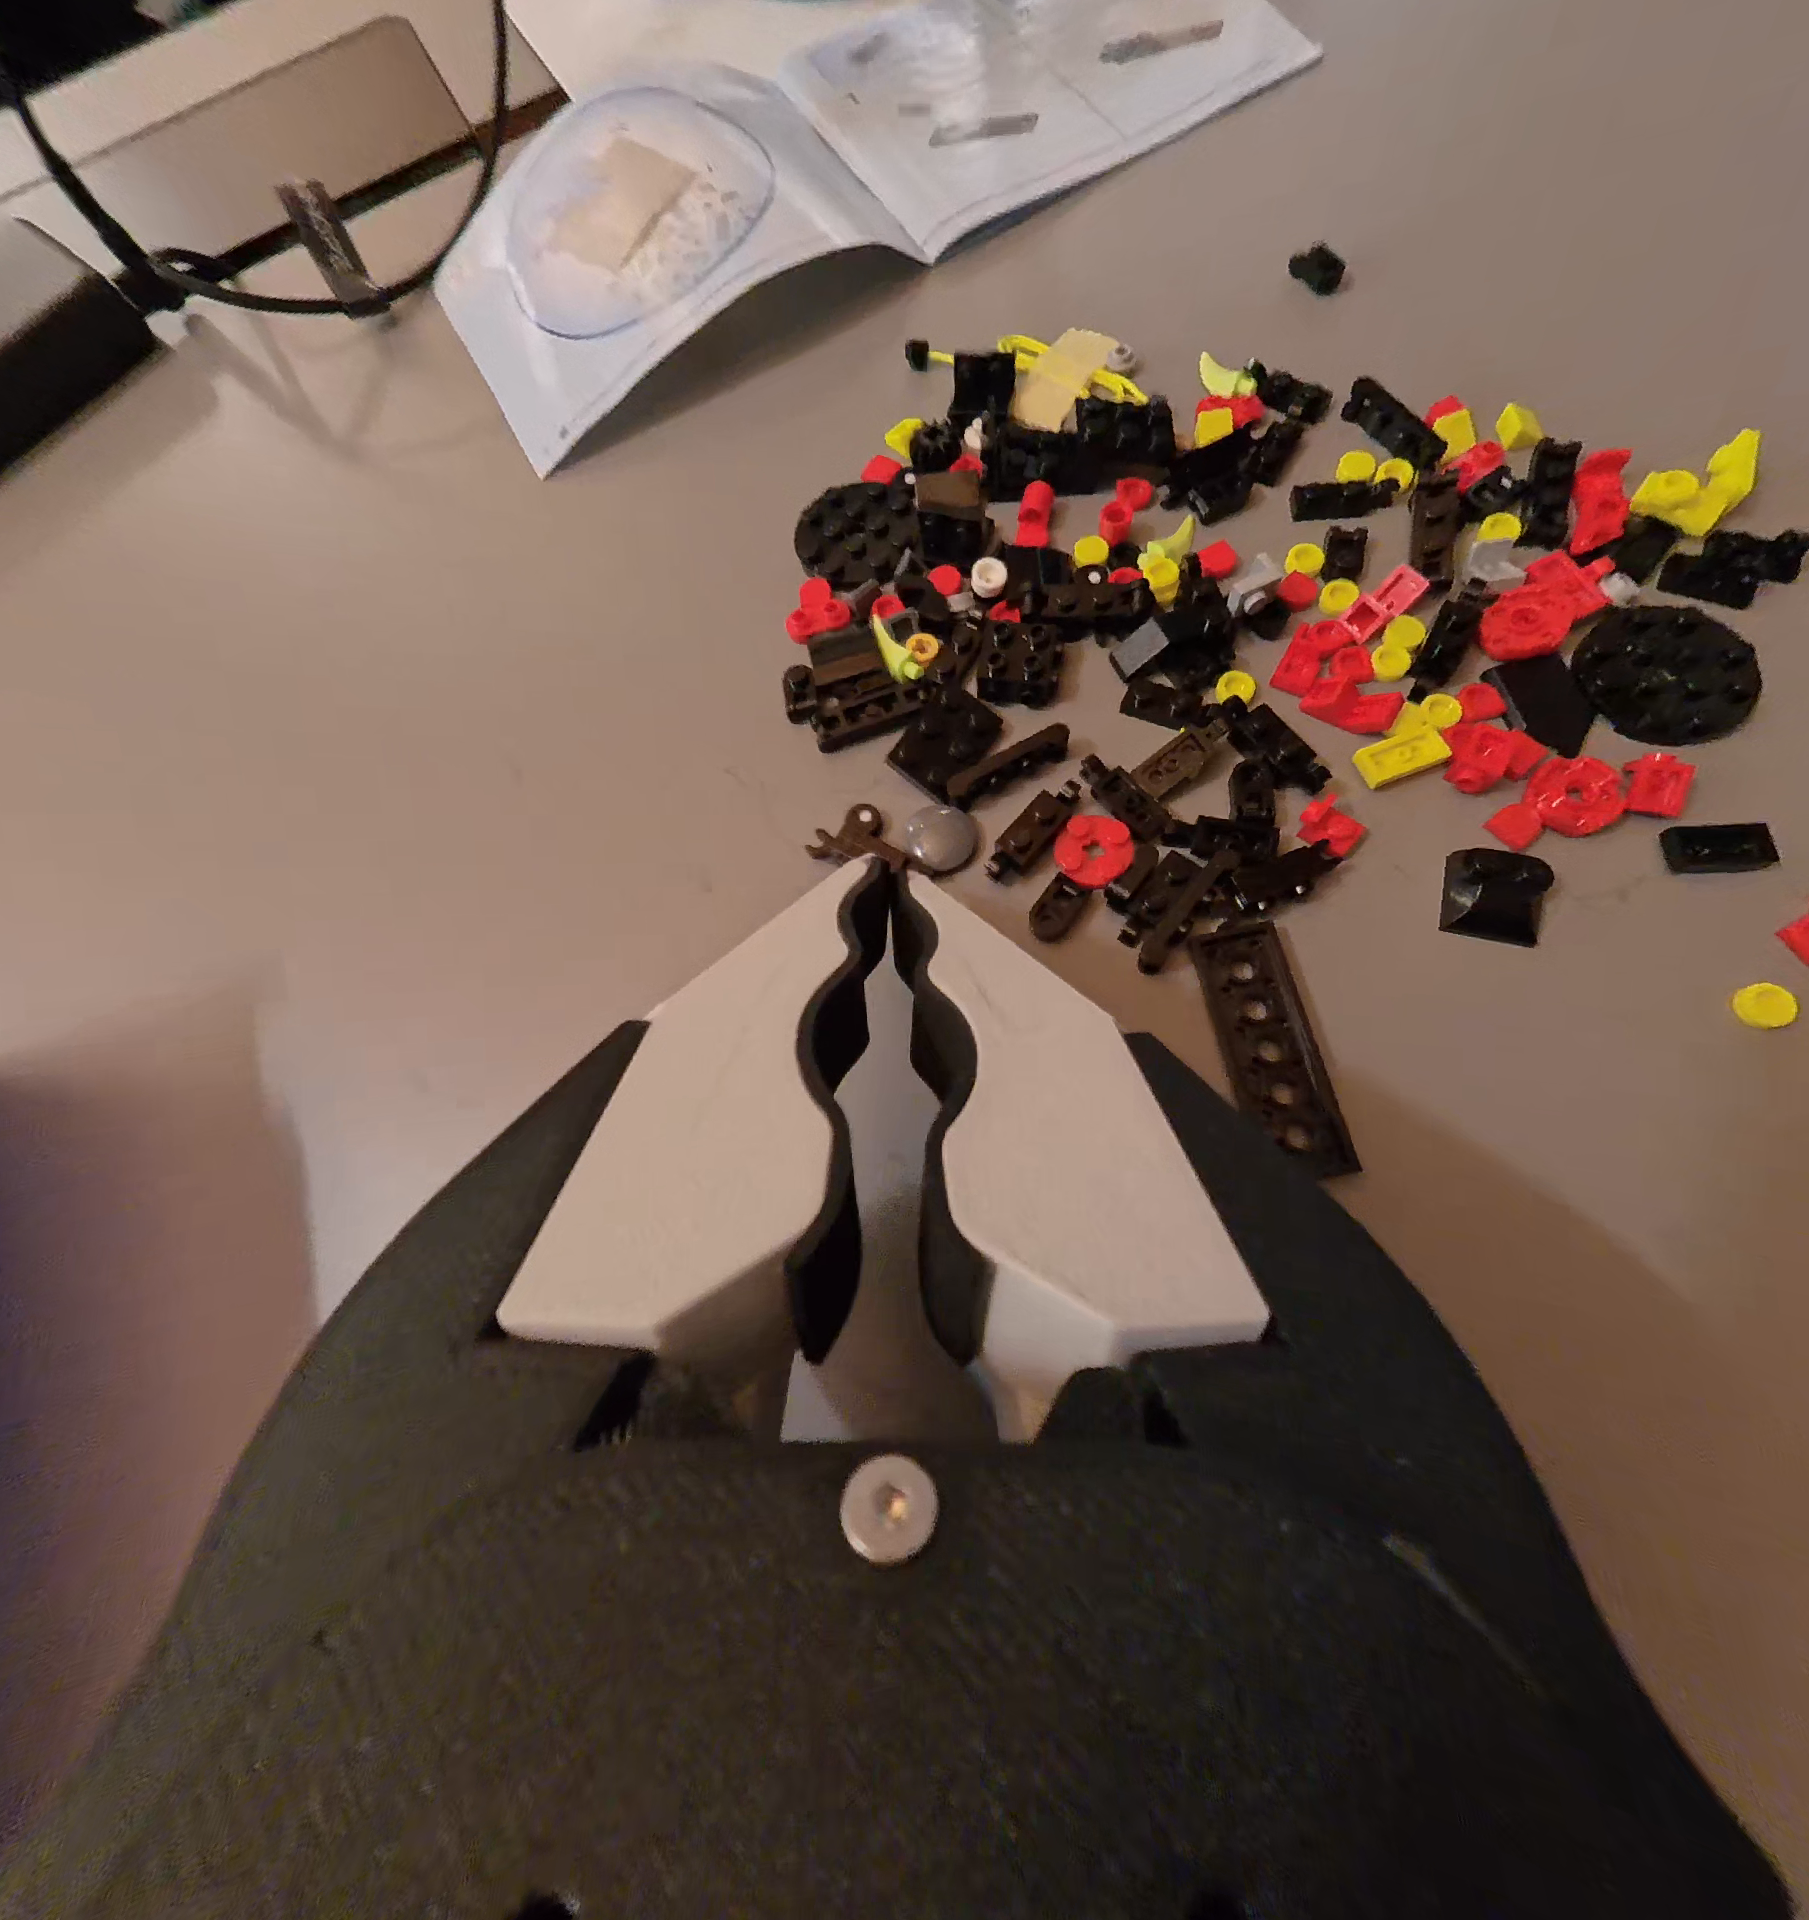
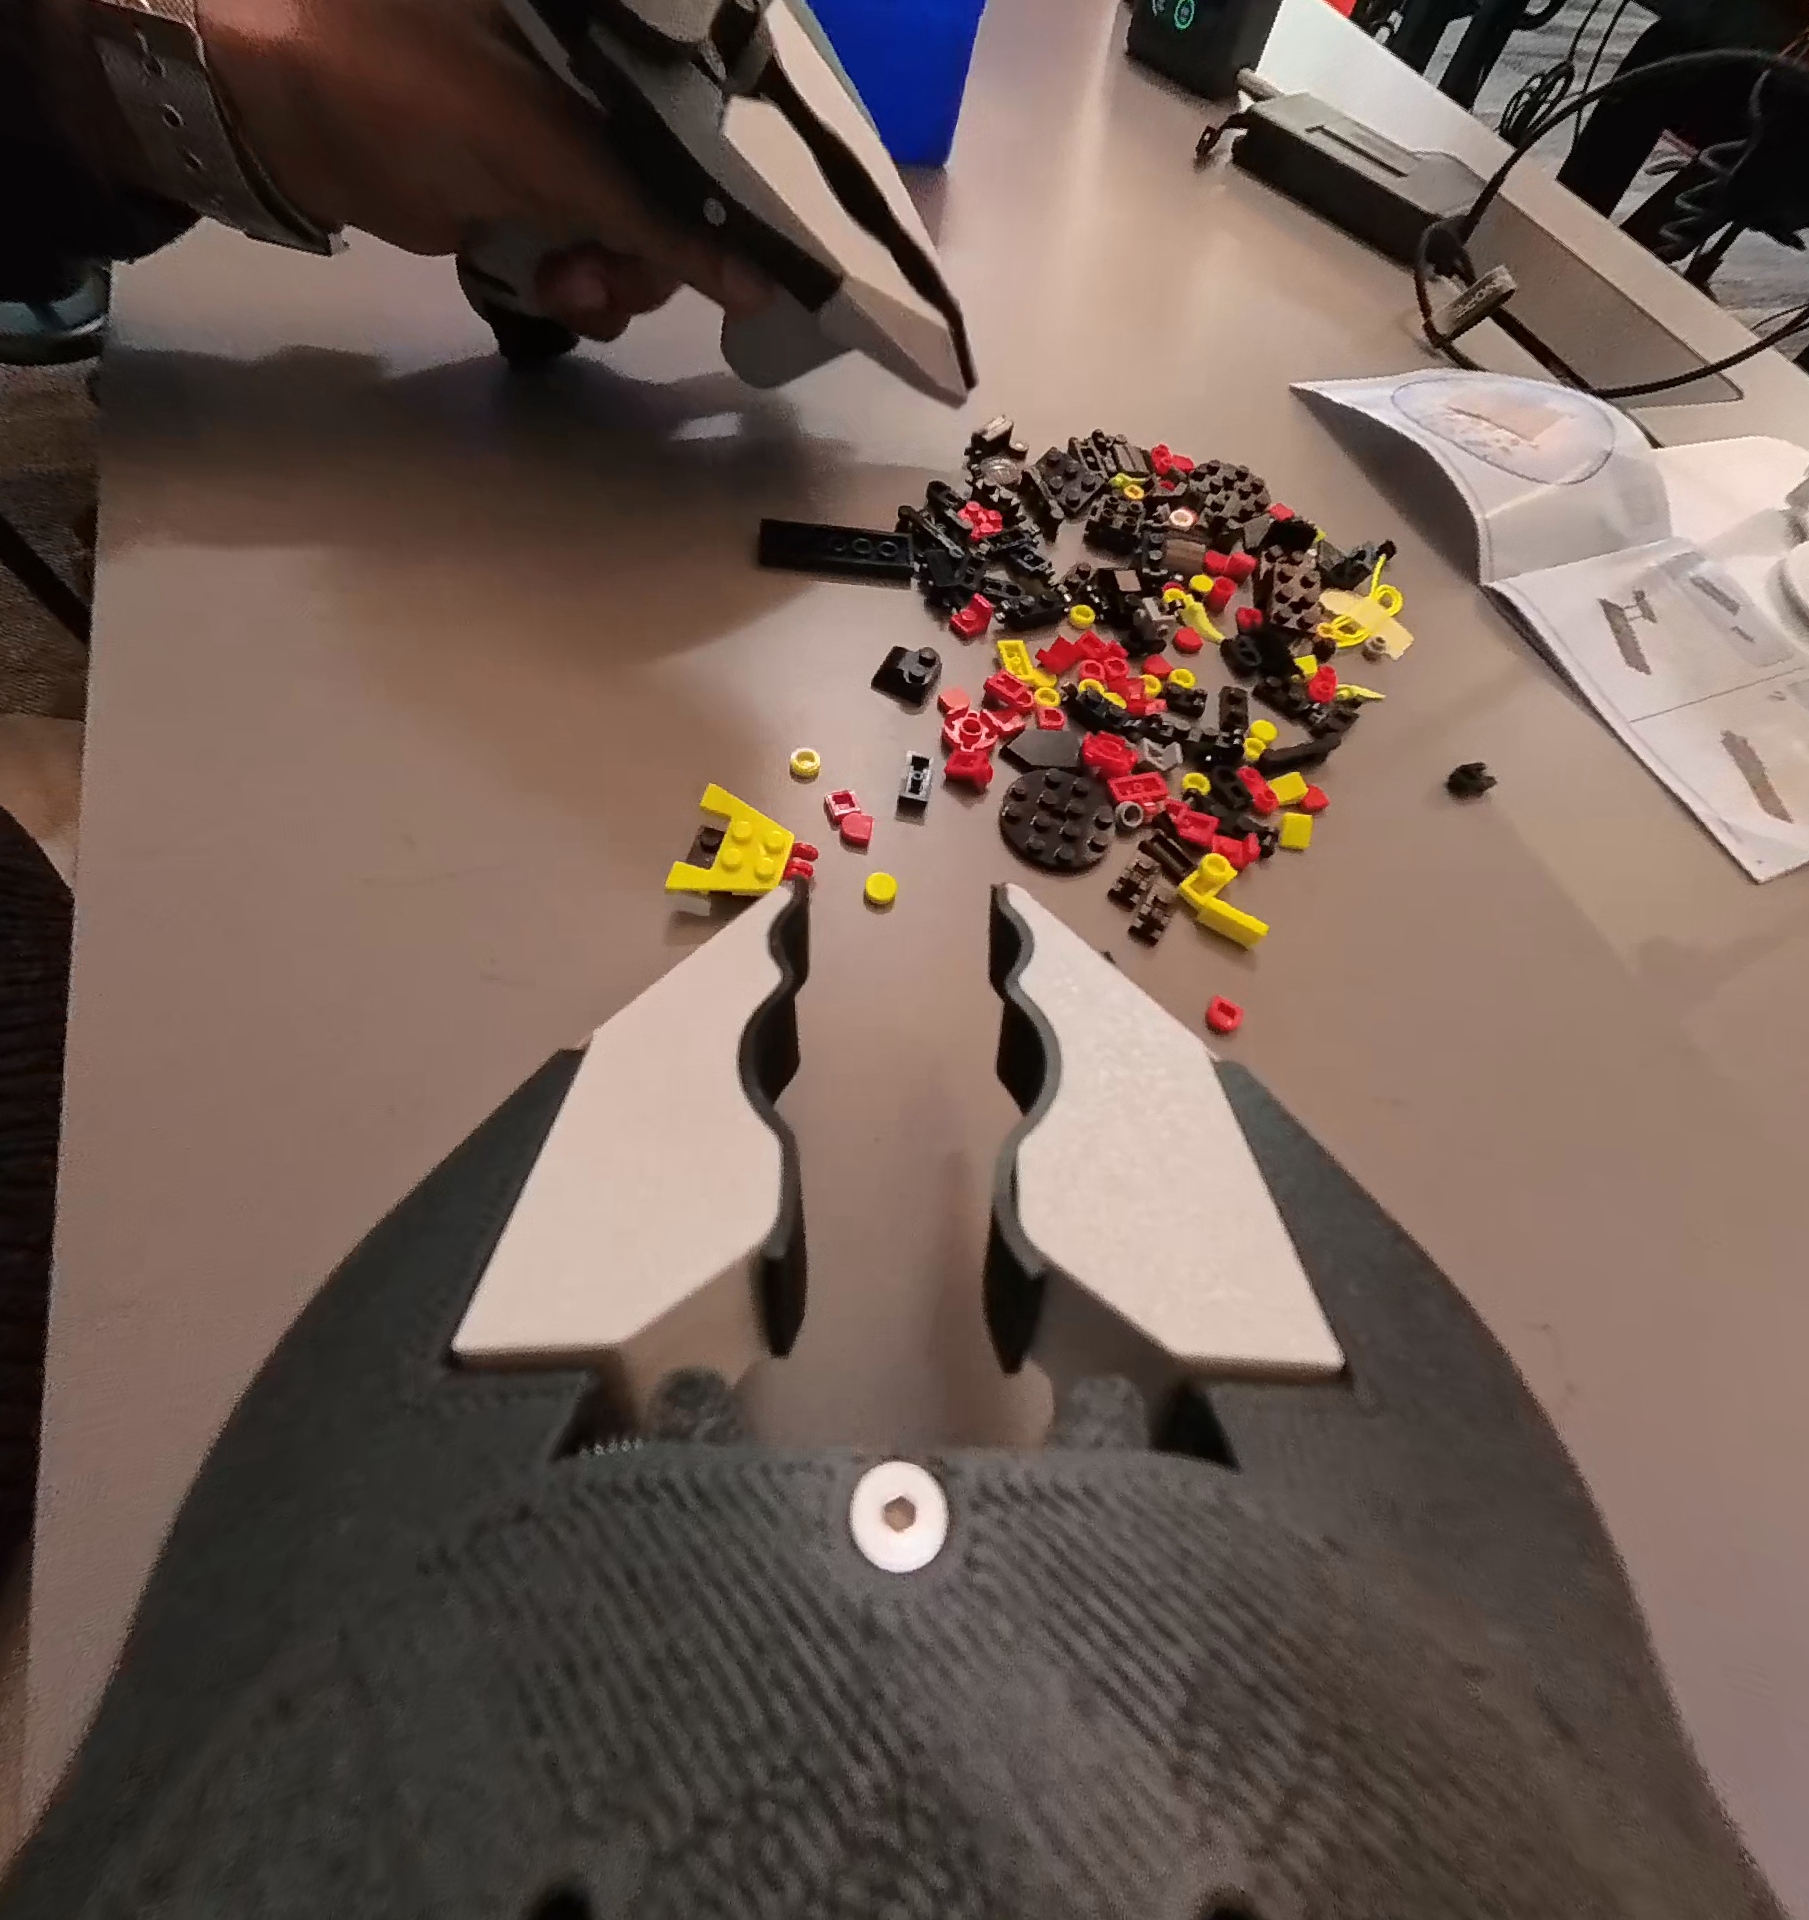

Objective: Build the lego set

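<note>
On the left of the right wrist view lay the only built part: a small yellow wedge assembly (image 2: 736, 850) with a dark piece under it and a red piece at its side. To its right almost all bricks lay loose in one pile (image 2: 1139, 665) of black, red and yellow pieces on the counter (image 2: 412, 727), with a few single pieces scattered around it. The open booklet (image 2: 1648, 623) lay farthest right. I judge the task was at its very beginning, and nearly the whole set remained to be built.

The left hand-held gripper (image 1: 887, 871) was clenched on a small dark piece (image 1: 858, 836), which stuck out from its tips just beside a grey dome (image 1: 939, 834) at the near edge of the pile. Whether the piece was lifted from the counter I cannot tell.

The right hand-held gripper (image 2: 898, 902) was released, its jaws wide apart and holding nothing. Its left fingertip (image 2: 788, 909) was just beside the assembly; if they touched I cannot tell.
</note>
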`<state>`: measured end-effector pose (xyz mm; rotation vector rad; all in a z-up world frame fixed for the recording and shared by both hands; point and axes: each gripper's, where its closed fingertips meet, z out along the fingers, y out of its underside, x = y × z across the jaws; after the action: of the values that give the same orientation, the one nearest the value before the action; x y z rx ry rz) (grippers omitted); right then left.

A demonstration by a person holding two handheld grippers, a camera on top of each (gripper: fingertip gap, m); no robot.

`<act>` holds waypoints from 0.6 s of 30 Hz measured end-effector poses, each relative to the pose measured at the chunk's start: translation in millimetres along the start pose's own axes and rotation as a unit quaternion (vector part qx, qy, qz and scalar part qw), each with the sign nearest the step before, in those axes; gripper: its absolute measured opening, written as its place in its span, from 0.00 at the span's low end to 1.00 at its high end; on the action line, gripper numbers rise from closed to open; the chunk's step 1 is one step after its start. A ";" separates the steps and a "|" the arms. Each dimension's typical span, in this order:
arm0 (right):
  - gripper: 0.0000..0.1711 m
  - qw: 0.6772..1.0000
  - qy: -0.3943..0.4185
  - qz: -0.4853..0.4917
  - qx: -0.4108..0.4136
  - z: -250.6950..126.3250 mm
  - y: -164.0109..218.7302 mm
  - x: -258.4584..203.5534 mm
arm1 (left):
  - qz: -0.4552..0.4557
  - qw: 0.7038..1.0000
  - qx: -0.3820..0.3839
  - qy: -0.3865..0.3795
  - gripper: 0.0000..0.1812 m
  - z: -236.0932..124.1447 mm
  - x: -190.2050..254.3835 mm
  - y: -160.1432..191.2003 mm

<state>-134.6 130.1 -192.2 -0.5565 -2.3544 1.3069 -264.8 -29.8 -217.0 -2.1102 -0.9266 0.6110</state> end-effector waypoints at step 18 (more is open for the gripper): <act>0.18 1.000 0.001 -0.005 0.003 0.8 -4.4 -4.2 | -0.116 0.992 -0.048 -0.017 0.13 22.7 -16.4 3.4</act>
<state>-132.0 125.2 -189.5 -0.5427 -2.3478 1.3079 -288.6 -34.2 -231.6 -2.0414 -1.2225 0.4929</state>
